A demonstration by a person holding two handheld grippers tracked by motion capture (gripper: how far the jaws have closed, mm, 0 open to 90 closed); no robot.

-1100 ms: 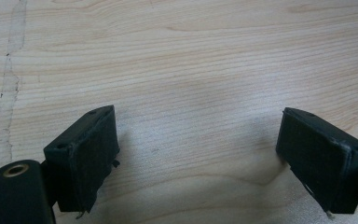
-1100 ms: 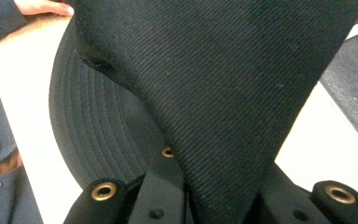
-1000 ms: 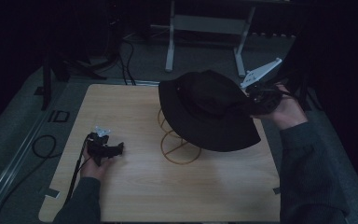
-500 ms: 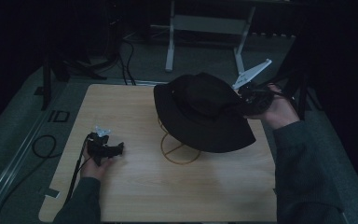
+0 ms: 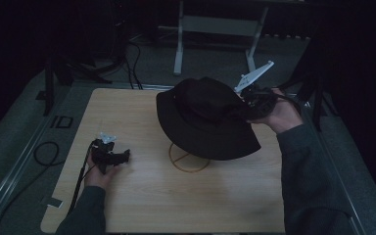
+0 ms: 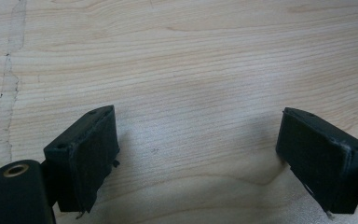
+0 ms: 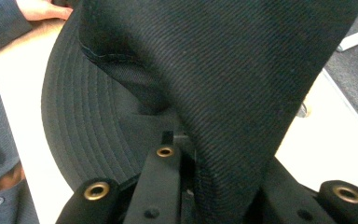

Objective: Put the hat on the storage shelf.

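A: We have the black hat (image 5: 203, 120) up off the table, its crown pinched in the right gripper (image 5: 248, 100) at the hat's right side. In the right gripper view the fabric is bunched between the jaws and the pads press on it, though the jaws have just eased open a little.

B: And under it we see the wire stand (image 5: 188, 157), its ring base flat on the wood. The hat's near brim hangs over the back half of that ring, so the hat sits above and slightly behind the stand.

A: So the relation we care about is vertical: the crown's opening has to come down over the stand's top. We can't see the top itself; the brim hides it.

B: The brim runs widest left to right, tilted down toward us. We judge it needs levelling before it settles.

A: Our right hand (image 5: 279, 115) is the one at the hat. The left gripper (image 5: 108, 155) rests well apart at the near left, jaws wide apart over bare wood with nothing between them.

B: Room is fine. The table (image 5: 225, 205) is open in front of the stand and to the left; the right edge lies close beside our right sleeve, so we'd rather drift left than right.
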